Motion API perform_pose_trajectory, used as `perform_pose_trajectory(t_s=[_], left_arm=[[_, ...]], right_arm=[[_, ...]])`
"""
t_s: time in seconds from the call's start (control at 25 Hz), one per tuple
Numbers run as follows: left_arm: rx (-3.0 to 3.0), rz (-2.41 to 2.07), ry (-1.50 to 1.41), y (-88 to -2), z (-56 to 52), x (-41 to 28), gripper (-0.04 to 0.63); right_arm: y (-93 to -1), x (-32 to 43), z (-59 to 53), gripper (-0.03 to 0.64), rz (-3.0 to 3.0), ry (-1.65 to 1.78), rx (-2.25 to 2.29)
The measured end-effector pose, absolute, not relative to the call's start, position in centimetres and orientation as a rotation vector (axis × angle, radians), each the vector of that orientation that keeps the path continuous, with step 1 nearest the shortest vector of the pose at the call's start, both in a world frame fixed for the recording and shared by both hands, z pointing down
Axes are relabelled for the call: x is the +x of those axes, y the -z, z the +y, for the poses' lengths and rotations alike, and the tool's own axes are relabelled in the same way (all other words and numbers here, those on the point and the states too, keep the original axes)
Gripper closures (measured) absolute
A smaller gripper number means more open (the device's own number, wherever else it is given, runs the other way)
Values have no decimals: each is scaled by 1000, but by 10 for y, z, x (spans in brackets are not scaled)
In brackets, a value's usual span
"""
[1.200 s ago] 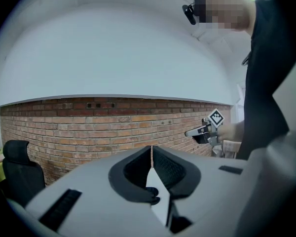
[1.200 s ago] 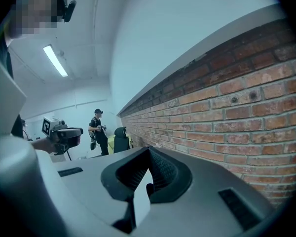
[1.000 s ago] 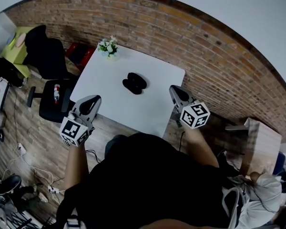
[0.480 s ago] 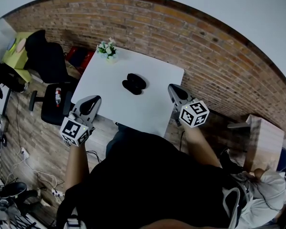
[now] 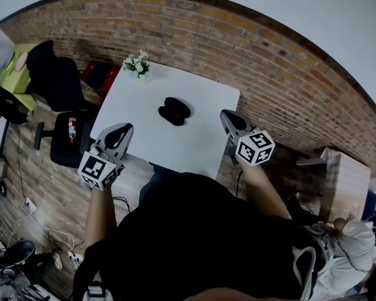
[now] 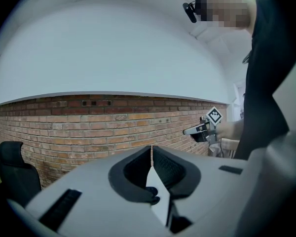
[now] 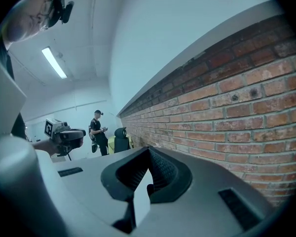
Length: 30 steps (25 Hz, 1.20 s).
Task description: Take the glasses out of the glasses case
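Note:
A black glasses case (image 5: 174, 111) lies near the middle of the white table (image 5: 200, 143); I cannot tell whether its lid is up. No glasses show. My left gripper (image 5: 117, 137) hovers at the table's near left edge and my right gripper (image 5: 232, 122) at its near right corner, both well short of the case. In the left gripper view the jaws (image 6: 152, 149) meet at their tips with nothing between them. The right gripper view shows its jaws (image 7: 148, 151) meeting the same way. A dark bit of the case (image 6: 151, 195) peeps through below.
A small pot of white flowers (image 5: 138, 64) stands at the table's far left corner. A brick wall (image 5: 238, 49) runs behind the table. Black office chairs (image 5: 59, 74) stand to the left, a wooden cabinet (image 5: 344, 180) to the right. Another person (image 7: 97, 126) stands far off.
Both grippers hold about the same places, still shut. The head view has shifted slightly, so the table and case sit a little higher and further left in it.

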<state>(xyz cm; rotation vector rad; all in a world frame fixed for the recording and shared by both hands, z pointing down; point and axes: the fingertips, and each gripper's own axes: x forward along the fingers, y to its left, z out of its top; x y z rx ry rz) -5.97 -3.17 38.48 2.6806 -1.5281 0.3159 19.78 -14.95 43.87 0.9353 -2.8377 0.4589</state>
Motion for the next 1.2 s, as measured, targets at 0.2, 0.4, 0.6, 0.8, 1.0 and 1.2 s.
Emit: perform_pose_trajectory(t_s=[0.2,0.4,0.6,0.8,1.0,1.2], left_arm=[[2664,-1514,-316,-390,-45,-74,574],[2682,-1498,-305,-391,-66,-91,574],[2692,-1475,-301,-394,-87,-106,574],[2690,-1435,-311,-397,-107,-114,574],[2702,-1413,-328,-398,-122,-128,574],[2689,-1410,-323,-403,-131,-138,574]], right_arm=[[-441,185,-160,601,-2826,-467,929],[-442,171,-175,601,-2816,-477,932],[-445,156,-190,601,-2806,-491,940],[-451,144,-204,601,-2790,-513,954],[-458,129,-215,601,-2779,-529,954],[-471,115,-224,601,-2751,-545,942]])
